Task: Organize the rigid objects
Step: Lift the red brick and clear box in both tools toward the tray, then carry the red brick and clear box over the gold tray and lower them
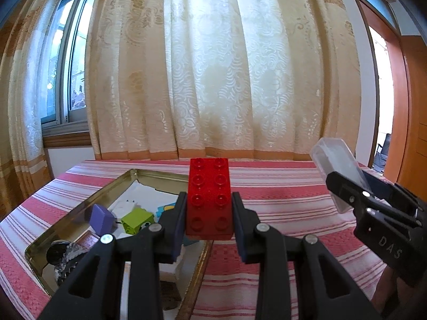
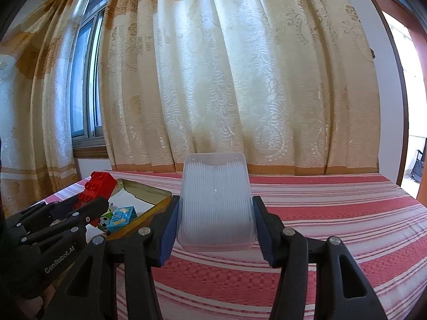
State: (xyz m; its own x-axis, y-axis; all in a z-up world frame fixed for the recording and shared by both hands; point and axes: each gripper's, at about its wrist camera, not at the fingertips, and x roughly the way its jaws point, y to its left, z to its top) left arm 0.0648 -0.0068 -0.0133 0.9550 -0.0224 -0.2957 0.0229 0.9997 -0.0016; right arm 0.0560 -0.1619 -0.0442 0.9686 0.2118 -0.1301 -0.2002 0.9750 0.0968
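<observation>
My left gripper [image 1: 209, 202] is shut on a red studded brick [image 1: 209, 197] and holds it above the right edge of a gold metal tin [image 1: 88, 200]. My right gripper [image 2: 214, 213] is shut on a clear plastic box [image 2: 216, 202] and holds it above the striped tablecloth, to the right of the tin [image 2: 157, 196]. In the left wrist view the right gripper [image 1: 352, 192] with the clear box [image 1: 336, 160] shows at the right. In the right wrist view the left gripper [image 2: 93, 200] with the red brick [image 2: 97, 188] shows at the left.
The tin holds a purple block [image 1: 101, 218], a green block [image 1: 137, 220], a blue printed block [image 2: 122, 217], white pieces and some dark items. The table has a red and white striped cloth [image 2: 333, 213]. A curtain [image 2: 226, 80] hangs behind its far edge.
</observation>
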